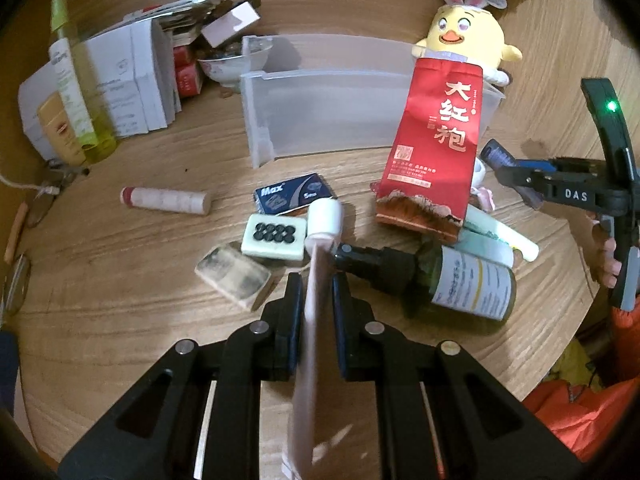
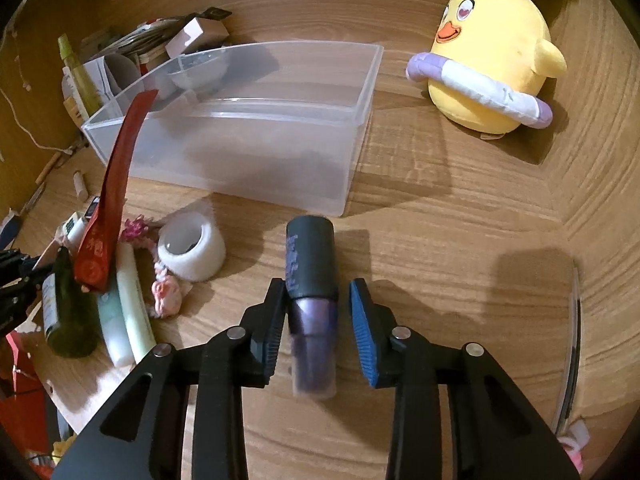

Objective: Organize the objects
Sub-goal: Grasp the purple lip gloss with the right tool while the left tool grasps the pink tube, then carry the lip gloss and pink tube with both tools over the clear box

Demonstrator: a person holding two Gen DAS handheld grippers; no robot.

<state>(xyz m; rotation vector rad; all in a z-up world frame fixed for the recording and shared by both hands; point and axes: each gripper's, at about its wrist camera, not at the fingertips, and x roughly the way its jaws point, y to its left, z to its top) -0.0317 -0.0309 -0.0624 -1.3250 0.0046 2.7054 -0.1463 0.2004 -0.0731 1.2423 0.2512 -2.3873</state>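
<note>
In the left wrist view, the far left holds a yellow-green spray bottle (image 1: 76, 92) beside white boxes (image 1: 132, 80); a capped stick tube (image 1: 166, 200) lies alone on the wooden table (image 1: 120, 248). Toward the centre sit a worn eraser (image 1: 232, 280), a mahjong tile (image 1: 275, 236) and a blue Max staples box (image 1: 294, 194), with the clear plastic bin (image 1: 340, 116) above them. At lower centre the left tongs (image 1: 317, 296) are clenched on a pale pink tube (image 1: 314, 320) whose white cap points away from the camera. To the right lie a dark green bottle (image 1: 452, 284) and a red tea pouch (image 1: 432, 148) propped upright, the yellow chick plush (image 1: 464, 36) behind it at upper right. In the right wrist view, the pouch (image 2: 116, 196) stands at left, a white tape roll (image 2: 192, 246) just right of it, the bin (image 2: 248, 136) at upper centre. At lower centre the right tongs (image 2: 318, 320) are spread wider than a dark purple tube (image 2: 312, 300): the left pad touches it, the right pad stands apart. The plush (image 2: 496, 60) sits at upper right.
</note>
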